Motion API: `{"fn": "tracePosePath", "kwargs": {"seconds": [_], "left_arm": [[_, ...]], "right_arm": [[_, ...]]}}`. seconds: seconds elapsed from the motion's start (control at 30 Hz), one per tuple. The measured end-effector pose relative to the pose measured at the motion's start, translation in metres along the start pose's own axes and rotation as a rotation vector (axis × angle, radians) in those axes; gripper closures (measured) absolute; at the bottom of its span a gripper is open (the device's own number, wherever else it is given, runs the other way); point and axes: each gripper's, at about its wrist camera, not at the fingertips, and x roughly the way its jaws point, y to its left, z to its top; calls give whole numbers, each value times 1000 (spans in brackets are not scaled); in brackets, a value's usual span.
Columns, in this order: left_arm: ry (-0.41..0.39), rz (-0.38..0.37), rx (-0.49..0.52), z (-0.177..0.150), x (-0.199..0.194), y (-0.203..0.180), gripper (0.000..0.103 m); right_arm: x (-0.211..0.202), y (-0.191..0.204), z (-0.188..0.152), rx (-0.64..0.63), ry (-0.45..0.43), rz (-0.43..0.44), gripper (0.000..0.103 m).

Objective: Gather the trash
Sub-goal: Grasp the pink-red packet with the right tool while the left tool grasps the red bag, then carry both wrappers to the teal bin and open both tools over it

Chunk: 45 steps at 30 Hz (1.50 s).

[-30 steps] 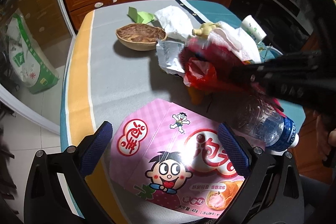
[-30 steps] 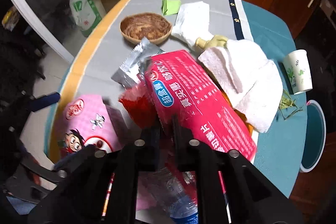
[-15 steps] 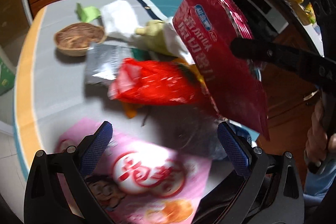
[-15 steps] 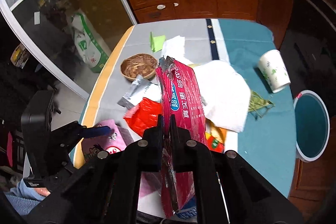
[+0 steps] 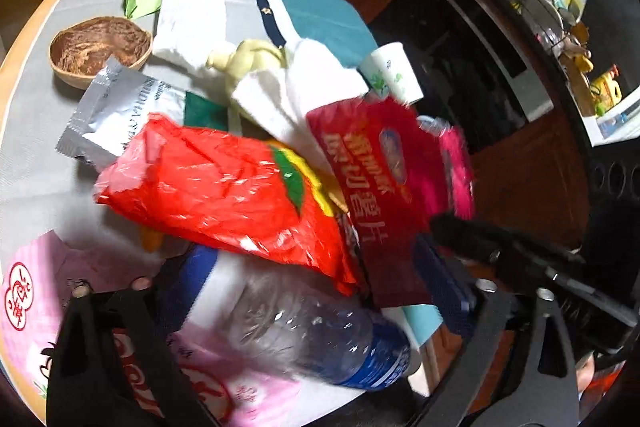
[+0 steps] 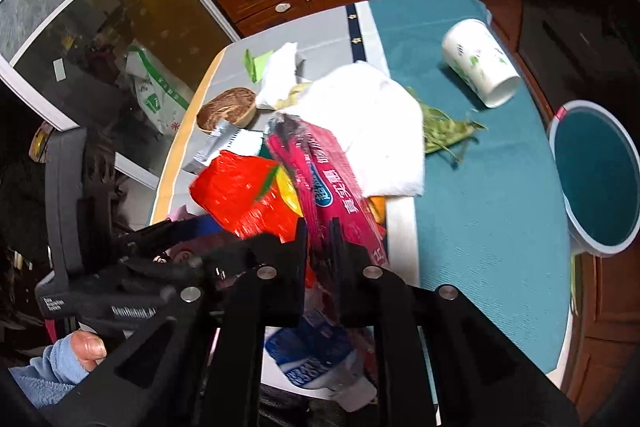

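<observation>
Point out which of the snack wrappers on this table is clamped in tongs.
The dark red wrapper with white Chinese lettering: the right tongs are shut on it. The orange-red wrapper and the silver wrapper lie loose on the table.

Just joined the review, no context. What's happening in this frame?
A person is clearing trash off a cluttered table. The right hand-held gripper is shut on a crimson snack wrapper, held up above the pile. The left hand-held gripper is open, low over a clear plastic bottle and pink snack bag, holding nothing. A red plastic bag, paper towel and tipped paper cup remain on the table; a teal bin sits beside it.
</observation>
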Motion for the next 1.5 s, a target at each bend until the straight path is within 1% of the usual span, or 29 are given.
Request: {"fn": "tracePosePath", "kwargs": {"seconds": [0.03, 0.1, 0.13, 0.17, 0.23, 0.3, 0.33, 0.37, 0.4, 0.43, 0.47, 0.6, 0.67, 0.77, 0.83, 0.93, 1.03, 1.13, 1.17, 1.23, 1.3, 1.33, 1.37, 1.43, 1.5], "left_arm": [[-1, 5, 1, 0, 2, -4, 22], [-7, 25, 12, 2, 2, -10, 35], [-9, 36, 22, 3, 3, -14, 39], [-10, 42, 29, 2, 4, -16, 41], [-16, 55, 53, 1, 5, -20, 61], [-15, 62, 76, 1, 7, -25, 89], [-16, 70, 92, 0, 7, -27, 92], [-20, 82, 113, -1, 6, -30, 95], [-27, 102, 148, -3, 5, -36, 96], [-37, 120, 181, -5, 2, -41, 96], [-51, 144, 225, -7, -3, -48, 97], [-84, 200, 327, -12, -18, -64, 97], [-91, 208, 368, -13, -29, -70, 97], [-97, 198, 418, -13, -43, -82, 97], [-107, 190, 473, -12, -55, -95, 97], [-108, 167, 553, -7, -61, -121, 97], [-90, 135, 619, 1, -57, -148, 97], [-66, 100, 679, 8, -41, -182, 97], [-44, 78, 705, 11, -29, -199, 97], [-25, 68, 740, 14, -10, -216, 97], [-11, 50, 781, 18, 15, -242, 96], [-4, 47, 797, 21, 28, -253, 96], [4, 46, 814, 24, 45, -264, 96], [27, 42, 824, 28, 72, -280, 96], [66, 39, 820, 33, 104, -291, 96]], "right_arm": [[0, -3, -1, 2, -1, -6, 80], [1, -8, -4, 1, -1, -18, 71], [2, -11, -4, 1, 1, -25, 67], [4, -14, -6, 0, 9, -30, 66], [9, -21, -9, 2, 25, -35, 66], [17, -27, -12, 2, 42, -51, 66], [22, -29, -14, 2, 49, -62, 66], [24, -30, -14, -1, 49, -69, 70], [24, -30, -14, -2, 42, -76, 81], [23, -30, -14, -1, 37, -73, 99], [18, -30, -14, 5, 21, -56, 99], [-3, -27, -8, 5, -42, -45, 99], [-15, -25, -6, 6, -67, -38, 99], [-32, -26, -2, 4, -106, -48, 99], [-44, -31, 0, 8, -132, -62, 99], [-64, -48, 2, 39, -173, -94, 99], [-83, -77, 3, 88, -205, -126, 99], [-96, -113, 1, 142, -227, -178, 99], [-101, -130, -1, 167, -231, -200, 99], [-105, -154, -2, 199, -234, -248, 99], [-111, -187, 0, 231, -241, -329, 99], [-111, -193, 0, 235, -245, -351, 99], [-112, -208, 3, 241, -250, -394, 99], [-107, -229, 11, 256, -246, -437, 99], [-97, -255, 19, 272, -236, -472, 99]]}}
